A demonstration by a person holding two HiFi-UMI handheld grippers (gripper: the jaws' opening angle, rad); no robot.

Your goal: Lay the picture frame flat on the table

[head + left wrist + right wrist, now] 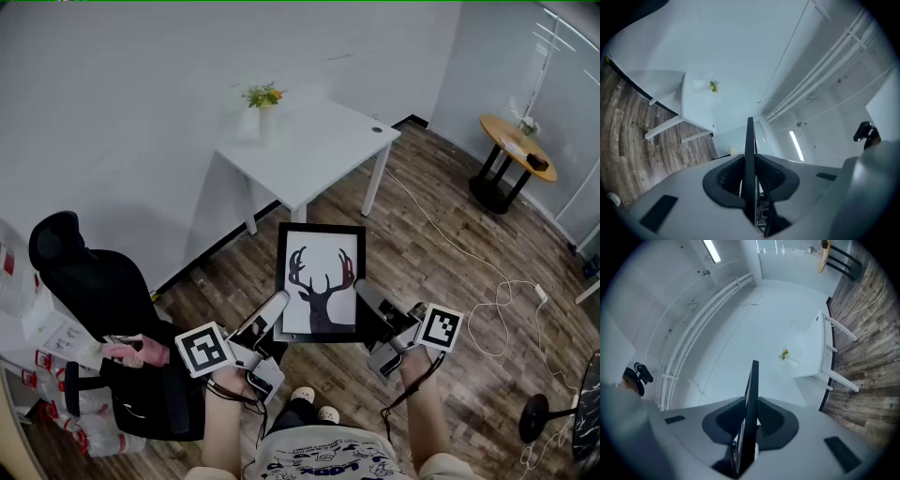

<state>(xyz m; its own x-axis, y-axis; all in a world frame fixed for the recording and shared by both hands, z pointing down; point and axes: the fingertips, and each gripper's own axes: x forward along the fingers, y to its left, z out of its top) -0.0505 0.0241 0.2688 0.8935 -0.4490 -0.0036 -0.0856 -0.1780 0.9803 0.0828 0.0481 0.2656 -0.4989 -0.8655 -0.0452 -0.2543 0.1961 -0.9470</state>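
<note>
A black picture frame [321, 281] with a deer silhouette print is held in the air above the wooden floor, face toward me. My left gripper [272, 314] is shut on its lower left edge, and my right gripper [367, 302] is shut on its lower right edge. In the left gripper view the frame [749, 164] shows edge-on, pinched between the dark pads. The right gripper view shows the same edge-on frame [749, 418] clamped between its pads. The white table [323, 150] stands further ahead, beyond the frame.
A small vase of yellow flowers [265, 105] stands at the table's back left. A black office chair [103, 309] is on my left, a round wooden side table [516, 155] at the far right, and a white cable [487, 291] trails over the floor.
</note>
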